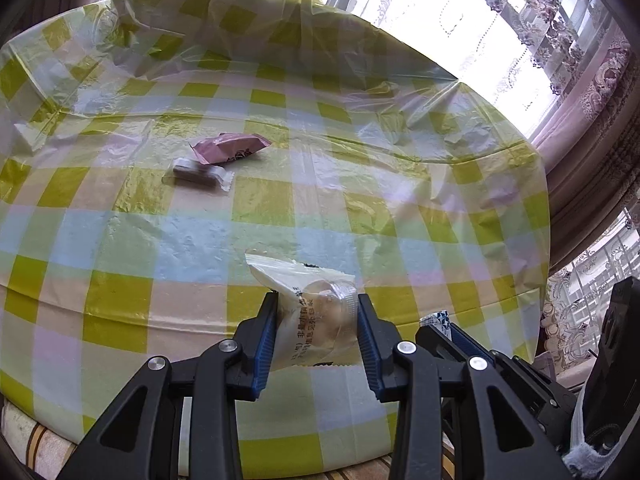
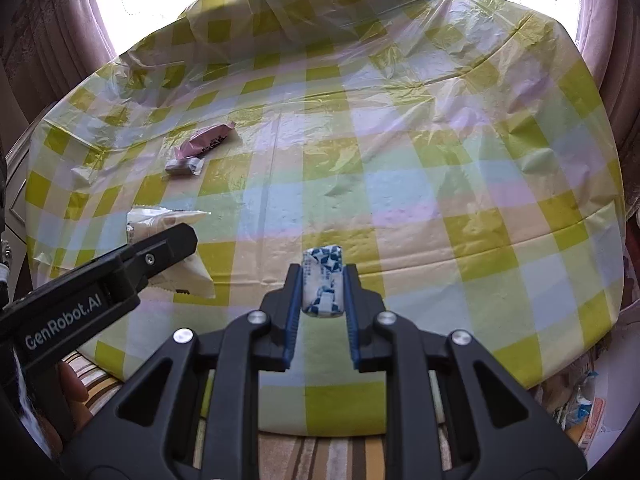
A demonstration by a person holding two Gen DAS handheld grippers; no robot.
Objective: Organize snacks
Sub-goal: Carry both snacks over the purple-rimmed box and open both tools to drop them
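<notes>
The white pastry packet (image 1: 316,312) sits clamped between the blue pads of the left gripper (image 1: 318,320), held across its middle so the crimped ends stick out free above and below; that grip looks chosen to keep the soft cake inside from being crushed at one end. It hangs above the near edge of the table (image 1: 120,240), at about six o'clock on the round top.

The small blue-and-white candy roll (image 2: 323,286) is pinched lengthwise in the right gripper (image 2: 322,292), whose fingers are closed tight against its sides. It too is carried over the near part of the table, just right of the left gripper, so both snacks travel side by side.

Further out, toward ten o'clock, the pink packet (image 1: 230,147) and the small grey-wrapped bar (image 1: 198,174) lie touching each other on the checked plastic cloth (image 1: 400,160). They seem to form the start of a gathered group, and in my judgement the two carried snacks are meant to join them there. Curtains (image 1: 580,80) hang beyond the far rim.
</notes>
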